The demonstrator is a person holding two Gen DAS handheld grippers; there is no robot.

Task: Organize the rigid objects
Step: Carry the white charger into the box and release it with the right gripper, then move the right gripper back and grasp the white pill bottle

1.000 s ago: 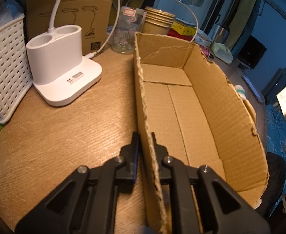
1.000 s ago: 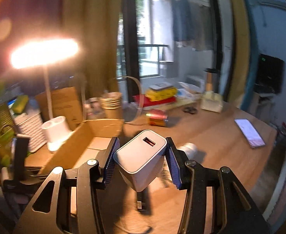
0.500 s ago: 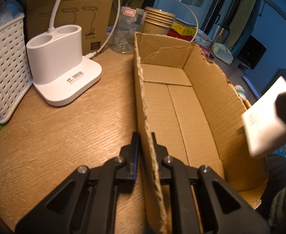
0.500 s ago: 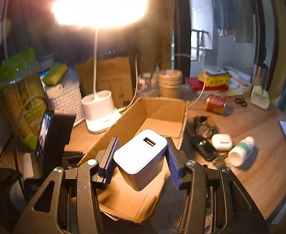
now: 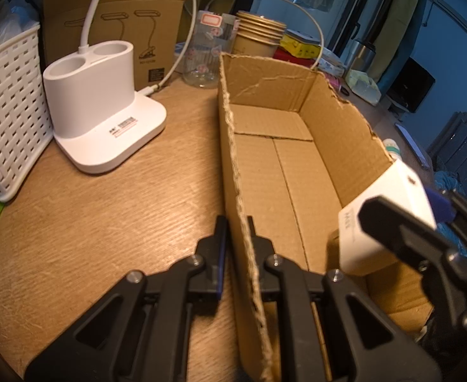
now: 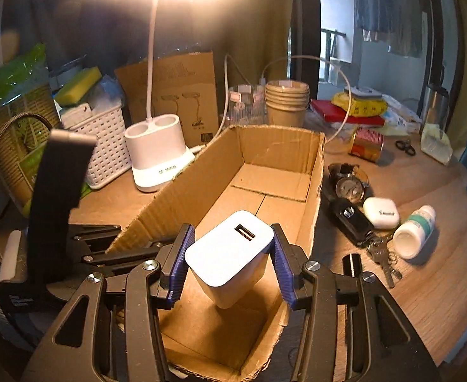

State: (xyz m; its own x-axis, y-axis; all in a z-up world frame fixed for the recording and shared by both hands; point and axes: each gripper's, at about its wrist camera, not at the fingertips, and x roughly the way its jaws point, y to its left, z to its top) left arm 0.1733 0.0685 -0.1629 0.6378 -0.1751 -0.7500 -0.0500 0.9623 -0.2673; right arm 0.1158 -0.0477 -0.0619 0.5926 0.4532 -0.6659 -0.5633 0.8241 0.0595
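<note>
An open cardboard box (image 5: 265, 172) (image 6: 271, 159) lies on the wooden table, nothing inside it. My left gripper (image 5: 236, 235) is shut on the box's left wall near its front end. My right gripper (image 6: 230, 254) is shut on a white USB charger block (image 6: 230, 251), its port facing up, held over the front part of the box. In the left wrist view the charger block (image 5: 389, 213) and the right gripper (image 5: 405, 222) come in from the right, above the box's right wall.
Right of the box lie a watch (image 6: 348, 184), a black car key with keys (image 6: 354, 219), a white earbud case (image 6: 381, 211), a white pill bottle (image 6: 413, 232) and a red can (image 6: 365, 143). Left of it stand a white lamp base (image 5: 100, 111) and a white basket (image 5: 7, 111).
The right gripper with the charger has come down and forward over the box's front part; it now shows large in the left wrist view. The left gripper has kept still.
</note>
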